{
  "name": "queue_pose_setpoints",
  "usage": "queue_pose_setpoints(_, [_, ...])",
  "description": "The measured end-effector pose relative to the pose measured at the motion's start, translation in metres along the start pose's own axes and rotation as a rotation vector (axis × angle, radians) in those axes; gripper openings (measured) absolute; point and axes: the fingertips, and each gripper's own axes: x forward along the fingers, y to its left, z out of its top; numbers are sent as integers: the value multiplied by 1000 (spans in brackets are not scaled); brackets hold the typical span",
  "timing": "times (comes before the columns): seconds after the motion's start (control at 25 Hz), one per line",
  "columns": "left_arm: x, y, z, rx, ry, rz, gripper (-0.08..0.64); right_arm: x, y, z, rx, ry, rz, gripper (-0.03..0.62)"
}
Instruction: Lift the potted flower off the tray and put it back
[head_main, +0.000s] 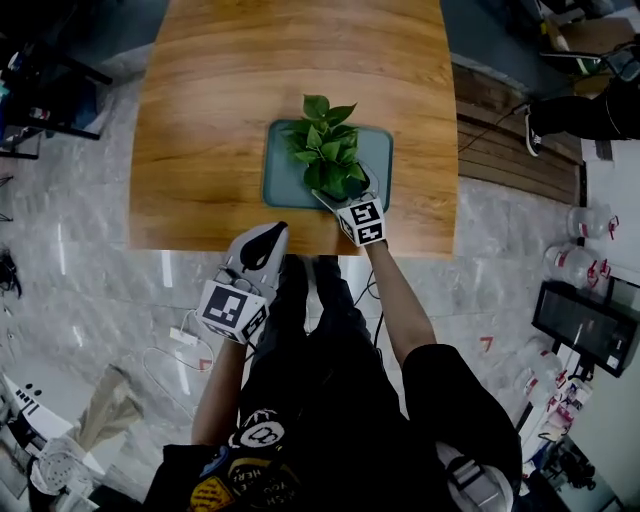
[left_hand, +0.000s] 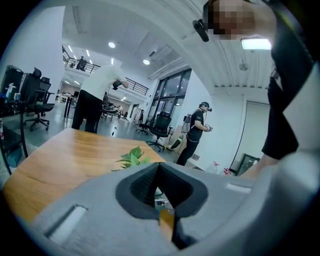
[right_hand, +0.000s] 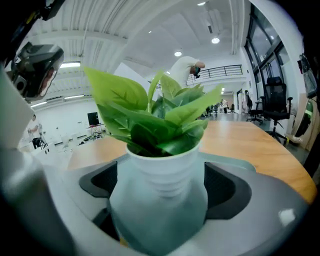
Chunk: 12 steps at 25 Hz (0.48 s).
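With jaws together on nothing, the left gripper (head_main: 267, 239) hangs just off the near edge of the table (head_main: 200, 120), while the right gripper (head_main: 338, 193) clamps the leafy flower's white pot (right_hand: 162, 200) at the near right corner of the tray (head_main: 280, 190).

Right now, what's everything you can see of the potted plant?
The potted plant is a white ribbed pot, plastic by its look, with broad green leaves. It stands upright over the near right part of the teal tray on the wooden table. The fingers of the right gripper grip its two sides. Whether its base touches the tray is unclear.
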Motion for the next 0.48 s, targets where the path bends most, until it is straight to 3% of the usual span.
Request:
queue_pose_setpoints(0.12, [-7, -1, -7, -23, 17, 1, -3, -45, 7, -14, 116, 26, -48, 506])
queue_pose_setpoints(0.16, [-9, -1, -8, -29, 21, 7, -3, -67, 11, -14, 155, 24, -63, 422])
queue_pose_setpoints(0.2, [-11, -1, -8, -31, 21, 12, -3, -92, 15, -10, 182, 12, -82, 267])
queue_pose_setpoints(0.24, [-13, -1, -6, -30, 18, 15, -3, -116, 19, -1, 195, -7, -107, 22])
queue_pose_setpoints(0.48, [-27, -11, 18, 35, -37, 41, -3, -232, 43, 98, 169, -190, -256, 2])
